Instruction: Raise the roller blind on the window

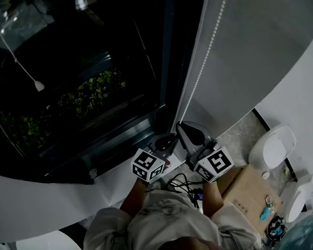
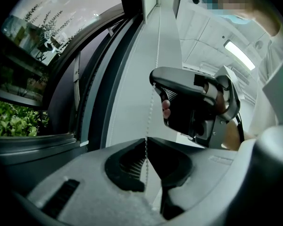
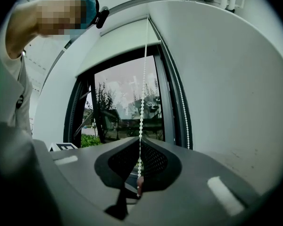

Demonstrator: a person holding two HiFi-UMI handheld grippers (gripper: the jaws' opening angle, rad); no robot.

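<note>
A white bead chain [image 1: 201, 72] hangs down the right side of the dark window [image 1: 94, 61]. In the head view both grippers meet at its lower end, the left gripper [image 1: 166, 141] just left of the right gripper [image 1: 193, 136]. In the left gripper view the bead chain [image 2: 153, 102] runs down into the shut tips of the left gripper [image 2: 145, 139], with the right gripper [image 2: 193, 100] close above. The right gripper [image 3: 139, 141] is shut on the front strand of the bead chain [image 3: 143, 88]; a second strand [image 3: 181, 107] hangs free. The roller blind [image 3: 118, 44] covers the top of the window.
A white window sill [image 1: 109, 178] runs below the glass, with green plants [image 1: 94, 92] outside. A pull cord with a white tassel [image 1: 38, 86] hangs at the left. A cardboard box [image 1: 250, 191], cables [image 1: 182, 184] and white fixtures [image 1: 274, 147] lie on the floor to the right.
</note>
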